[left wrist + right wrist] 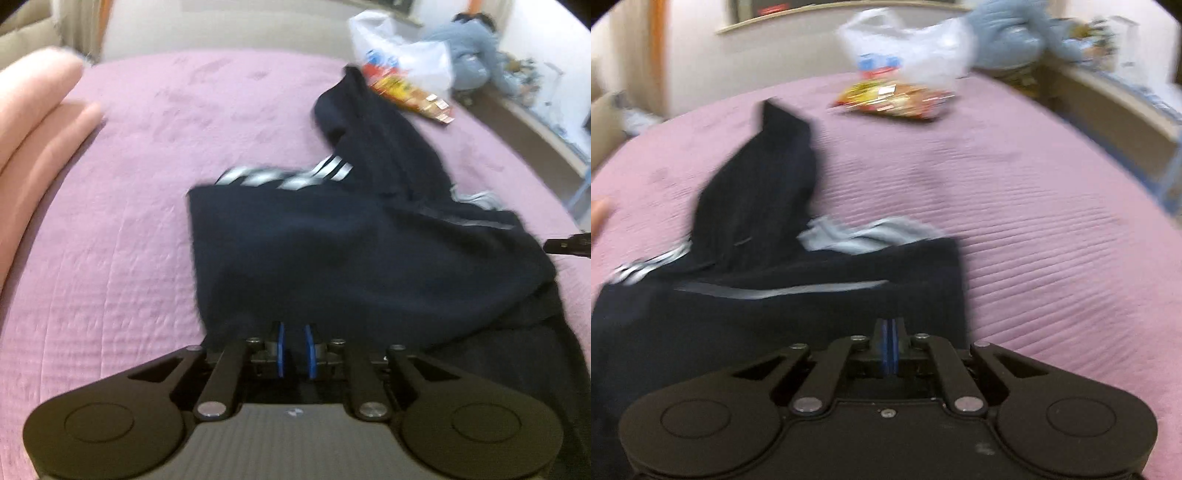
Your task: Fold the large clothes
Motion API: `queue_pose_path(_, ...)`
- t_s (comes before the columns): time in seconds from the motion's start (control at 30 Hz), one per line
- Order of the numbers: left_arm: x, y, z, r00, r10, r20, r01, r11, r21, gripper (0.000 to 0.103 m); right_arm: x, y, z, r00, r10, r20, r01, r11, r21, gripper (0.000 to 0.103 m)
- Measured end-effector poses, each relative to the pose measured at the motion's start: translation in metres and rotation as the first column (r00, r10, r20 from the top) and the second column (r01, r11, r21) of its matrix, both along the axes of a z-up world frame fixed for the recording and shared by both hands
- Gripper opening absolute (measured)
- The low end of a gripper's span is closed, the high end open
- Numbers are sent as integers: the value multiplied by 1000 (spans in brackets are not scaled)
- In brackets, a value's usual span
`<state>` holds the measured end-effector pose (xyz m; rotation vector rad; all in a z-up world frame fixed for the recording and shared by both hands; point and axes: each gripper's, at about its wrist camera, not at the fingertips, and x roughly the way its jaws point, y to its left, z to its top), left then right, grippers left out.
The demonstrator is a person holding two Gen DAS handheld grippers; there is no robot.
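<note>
A dark navy garment with white stripes lies partly folded on the pink bedspread; it also shows in the right wrist view. One dark part stretches away toward the far side. My left gripper sits at the garment's near edge, its blue pads a small gap apart with dark cloth at them. My right gripper has its pads pressed together at the garment's near right edge. Both views are blurred.
A white plastic bag and a colourful snack packet lie at the bed's far side. A person in light blue crouches beyond it. A pink folded blanket lies at left. A light grey cloth pokes out behind the garment.
</note>
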<state>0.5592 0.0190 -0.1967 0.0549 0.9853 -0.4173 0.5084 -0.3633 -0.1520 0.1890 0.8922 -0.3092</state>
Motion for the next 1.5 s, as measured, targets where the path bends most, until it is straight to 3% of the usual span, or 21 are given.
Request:
queue_pose_path(0.07,5,-2,-23,997,19,-77,-14,998,64,12,6,18,-16,997,64,-50,-67,996,-54,2)
queue_pose_path(0.17,3,-23,-14,997,-57,-54,66,980,187,13,24,20,-63,962,83,-260,-101,993,-58,3)
queue_pose_path(0.2,3,-32,-8,995,-88,-49,98,966,240,14,25,22,-64,962,94,-255,-115,991,-67,3)
queue_pose_path(0.27,4,-39,9,992,-124,-15,124,964,235,16,32,26,-53,947,112,-301,-141,987,-76,4)
queue_pose_path(0.43,32,-42,54,990,-122,64,118,991,65,32,20,15,-1,977,166,-135,-169,986,-11,13)
queue_pose_path(0.6,89,-87,61,975,-176,136,162,981,105,34,41,-6,2,978,200,-64,-199,980,23,13)
queue_pose_path(0.63,101,-101,62,972,-182,150,168,980,103,44,52,-9,3,978,204,-29,-203,979,34,17)
queue_pose_path(0.67,120,-114,62,969,-185,164,170,980,100,60,64,-15,7,978,209,19,-210,977,47,29)
queue_pose_path(0.7,141,-126,59,968,-180,174,165,982,96,68,75,-19,11,976,209,63,-213,975,58,53)
queue_pose_path(0.73,157,-136,57,970,-168,175,155,984,89,75,90,-25,12,974,204,104,-211,975,72,63)
queue_pose_path(0.83,231,-163,35,991,-120,60,118,992,37,75,143,-40,8,970,178,163,-198,974,114,69)
queue_pose_path(0.93,293,-175,13,997,-37,-61,38,999,12,59,195,-53,2,967,156,201,-189,970,154,69)
queue_pose_path(1.03,332,-177,1,994,-2,-105,-8,995,-96,69,239,-64,-8,966,153,208,-188,969,162,70)
queue_pose_path(1.13,369,-178,-26,968,-27,-248,-35,970,-239,71,274,-71,-22,971,148,188,-184,964,191,70)
queue_pose_path(1.2,382,-182,-37,963,-37,-265,-45,954,-296,78,293,-71,-32,972,152,177,-190,957,219,70)
queue_pose_path(1.23,384,-185,-36,966,-53,-252,-30,949,-314,76,303,-70,-37,974,153,170,-190,955,229,70)
queue_pose_path(1.27,385,-189,-35,968,-70,-241,-13,945,-328,58,310,-69,-42,976,145,160,-180,956,232,70)
queue_pose_path(1.3,387,-193,-35,970,-76,-231,-3,947,-321,42,318,-67,-47,981,131,144,-163,958,235,58)
queue_pose_path(1.33,388,-197,-37,973,-71,-220,5,959,-284,6,325,-66,-53,985,124,121,-150,960,238,37)
queue_pose_path(1.37,386,-200,-35,976,-69,-207,16,969,-246,6,330,-62,-55,985,141,99,-160,961,224,6)
queue_pose_path(1.5,359,-163,-1,995,-72,-68,45,941,-335,5,306,-53,-29,960,223,167,-243,964,110,5)
